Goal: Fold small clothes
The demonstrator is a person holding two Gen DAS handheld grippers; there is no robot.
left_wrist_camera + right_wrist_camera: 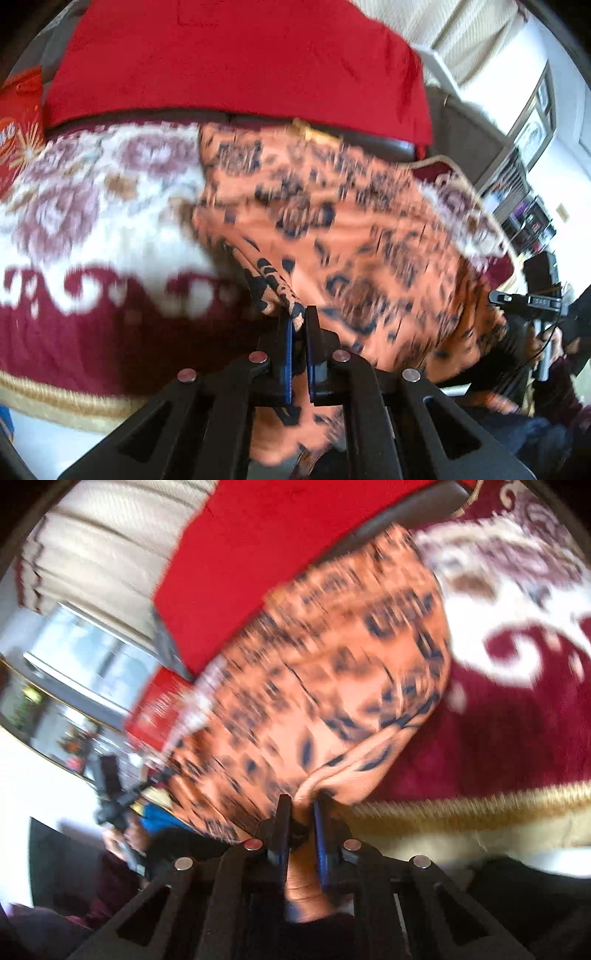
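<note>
Both tongs, left tongs (299, 319) and right tongs (303, 806), pinch edges of the orange patterned garment (332, 221), spread toward twelve o'clock over the maroon blanket (92, 314); folding looks barely begun.

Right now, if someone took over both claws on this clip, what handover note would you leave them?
Left claw: shut on an edge of the orange, dark-patterned garment.
Right claw: shut on another edge of the same garment.
The garment hangs between both claws over the maroon and cream floral rug, with the red cloth behind.
Done: picked up at two edges. Frames are blurred, so finished folds cannot be told.
Left: fold, lay flat.
</note>
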